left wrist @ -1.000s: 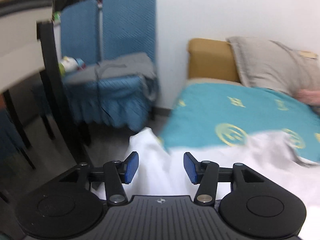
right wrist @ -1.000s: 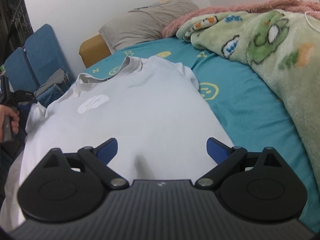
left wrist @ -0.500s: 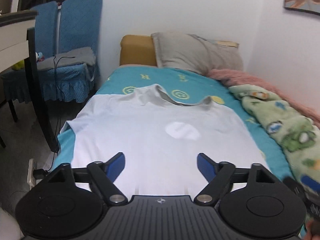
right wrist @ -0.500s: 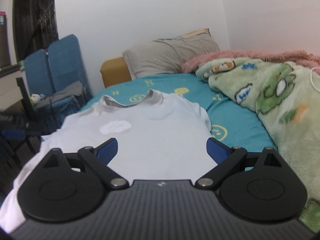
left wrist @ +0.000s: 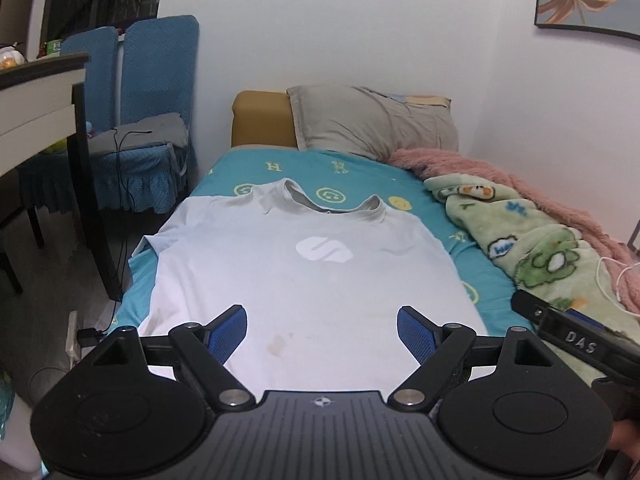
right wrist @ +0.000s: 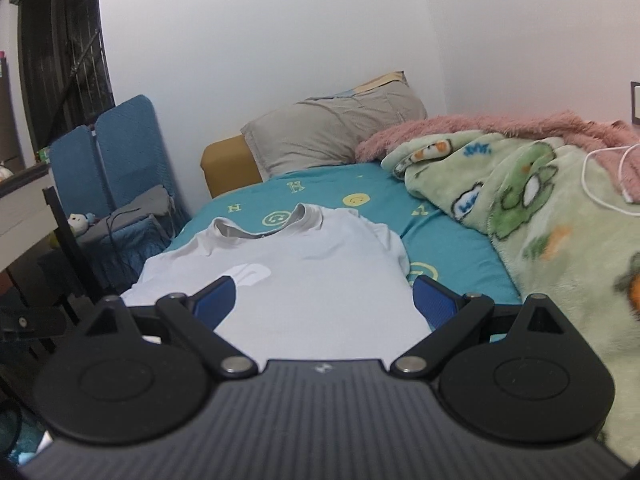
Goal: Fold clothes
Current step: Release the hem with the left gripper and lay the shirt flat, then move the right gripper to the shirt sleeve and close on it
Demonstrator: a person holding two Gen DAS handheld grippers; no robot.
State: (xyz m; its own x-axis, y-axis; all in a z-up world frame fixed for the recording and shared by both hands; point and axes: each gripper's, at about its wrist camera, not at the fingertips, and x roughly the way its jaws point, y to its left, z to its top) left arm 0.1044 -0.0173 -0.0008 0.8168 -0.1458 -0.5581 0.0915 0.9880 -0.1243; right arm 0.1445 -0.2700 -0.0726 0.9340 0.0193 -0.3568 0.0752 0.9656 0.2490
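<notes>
Shirt: white T-shirt [left wrist: 304, 280] spread flat, front up, on the bed [left wrist: 304, 168]; collar toward the pillow, hem toward the cameras; unfolded.
Shirt detail: white logo [left wrist: 324, 250] on the chest; faint brownish stain [left wrist: 278, 344] near the hem, seen in the left wrist view.
Shirt sleeve: one sleeve at the bed's edge on the chair side, lying on the teal sheet.
Left tongs [left wrist: 322, 332]: spread wide, blue pads well apart, nothing between them; held above the hem end of the shirt, not touching it.
Right tongs [right wrist: 324, 300]: also spread wide and empty; held over the lower part of the shirt, apart from the cloth.
Right tongs, seen from the left: black body marked "DAS" at the right edge of the left wrist view, beside the blanket.
Blanket: green cartoon-print blanket [right wrist: 552, 216] bunched along the wall side of the bed, just beside the shirt; pink fuzzy one [right wrist: 480, 128] behind it.
Pillow: grey pillow [left wrist: 372, 120] at the head of the bed, against a tan headboard [left wrist: 260, 120].
Cable: white cable [right wrist: 600, 184] lying on the blanket.
Chairs: two blue covered chairs [left wrist: 152, 92] next to the bed, grey cloth and a black cord on one seat.
</notes>
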